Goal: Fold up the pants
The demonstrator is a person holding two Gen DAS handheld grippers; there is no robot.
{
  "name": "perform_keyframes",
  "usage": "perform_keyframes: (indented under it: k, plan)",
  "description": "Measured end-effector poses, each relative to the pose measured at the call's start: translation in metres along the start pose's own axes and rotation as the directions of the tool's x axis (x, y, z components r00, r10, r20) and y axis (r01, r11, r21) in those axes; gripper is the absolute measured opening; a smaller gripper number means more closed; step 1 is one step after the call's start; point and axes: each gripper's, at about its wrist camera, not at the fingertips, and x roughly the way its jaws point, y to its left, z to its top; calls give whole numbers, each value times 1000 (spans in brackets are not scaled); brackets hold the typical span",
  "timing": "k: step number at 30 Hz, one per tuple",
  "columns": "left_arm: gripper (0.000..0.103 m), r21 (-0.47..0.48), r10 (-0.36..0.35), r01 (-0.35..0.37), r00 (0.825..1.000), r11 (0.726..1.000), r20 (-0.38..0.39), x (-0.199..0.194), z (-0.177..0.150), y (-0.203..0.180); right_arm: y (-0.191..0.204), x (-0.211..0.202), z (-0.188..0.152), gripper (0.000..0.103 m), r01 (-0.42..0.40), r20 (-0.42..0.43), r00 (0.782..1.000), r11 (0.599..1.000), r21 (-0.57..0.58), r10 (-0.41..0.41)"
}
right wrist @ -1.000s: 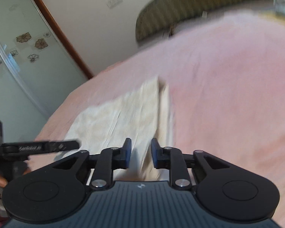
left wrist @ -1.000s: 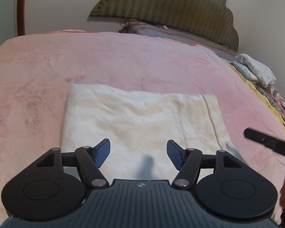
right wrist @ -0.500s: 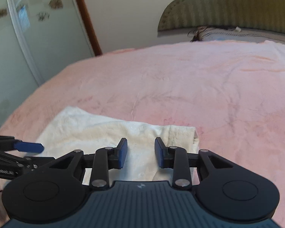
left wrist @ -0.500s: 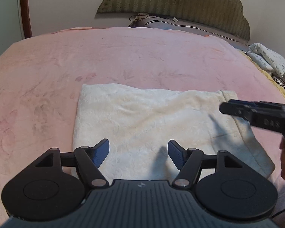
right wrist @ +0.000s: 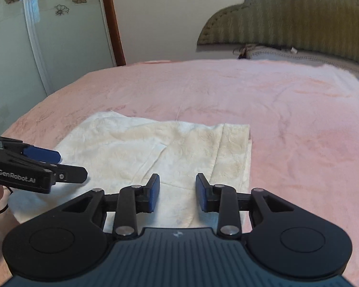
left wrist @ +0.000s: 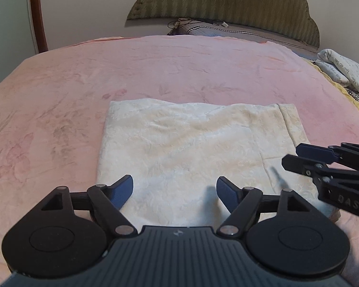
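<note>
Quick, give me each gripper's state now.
Left gripper: jaws opening, nothing between them, above the pants.
Right gripper: open, empty.

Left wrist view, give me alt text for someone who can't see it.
Cream pants, folded into a rectangle, lie flat on a pink blanket covering a bed. The left gripper hovers over their near edge, its jaws opening, nothing between its fingers. The right gripper enters from the right.
</note>
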Motion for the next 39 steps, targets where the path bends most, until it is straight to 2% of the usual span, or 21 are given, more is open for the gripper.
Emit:
perform_keyframes:
  k: [3,5,6,7,9,12,16,19,22,25,27,30,32,36,37,39]
  plan:
    - [79,-11,-1,1,1000,1000,-7,-4,-2,1,15,-10,-2,33,-3,0,1000,999,-49,3]
    - [80,-8,0,0,1000,1000,-6,-7,-4,0,22,-13,-4,40,4,-3,1000,996,-87,-4]
    - [80,-4,3,-3,1000,1000,-6,-7,-5,-1,24,-12,-6,52,8,-5,1000,995,-101,-9]
    - [80,2,7,-6,1000,1000,-8,-8,-5,-2,24,-10,-9,60,14,-13,1000,993,-114,-16]
    - [80,6,11,-11,1000,1000,-14,-9,-7,-4,20,0,-15,59,40,-51,998,992,-119,-47]
    - [80,7,7,-7,1000,1000,5,-18,-9,-1,10,-8,-18,59,36,-30,999,999,-41,-37]
    - [80,-10,14,-14,999,1000,50,-31,-9,16,5,-32,-17,63,55,21,998,998,-3,-55]
    - [81,-33,8,-6,998,999,69,-33,-11,39,-13,-35,-21,66,41,13,999,998,55,-42]
    - [82,-102,-37,41,999,994,36,-24,-10,69,-39,-26,-28,66,15,-22,1000,988,152,-11]
    - [83,-204,-126,123,992,971,-4,-8,-9,99,-62,-12,-35,66,-52,-49,997,963,263,67]
    - [83,-266,-187,174,982,948,-25,3,-9,115,-73,-5,-38,66,-100,-49,991,941,322,122]
    - [84,-372,-314,276,948,886,-46,21,-10,133,-81,8,-39,67,-163,-56,979,921,353,194]
    - [88,-408,-367,327,930,853,-22,27,-10,138,-88,14,-37,67,-211,-55,967,905,370,248]
    - [92,-393,-417,381,909,837,-7,41,-1,132,-96,27,-30,68,-304,-58,935,874,378,350]
    - [92,-389,-425,391,905,834,-2,43,1,129,-98,33,-29,68,-328,-52,924,858,395,378]
    - [92,-384,-468,432,884,816,1,51,5,121,-108,45,-29,68,-386,-14,898,803,455,440]
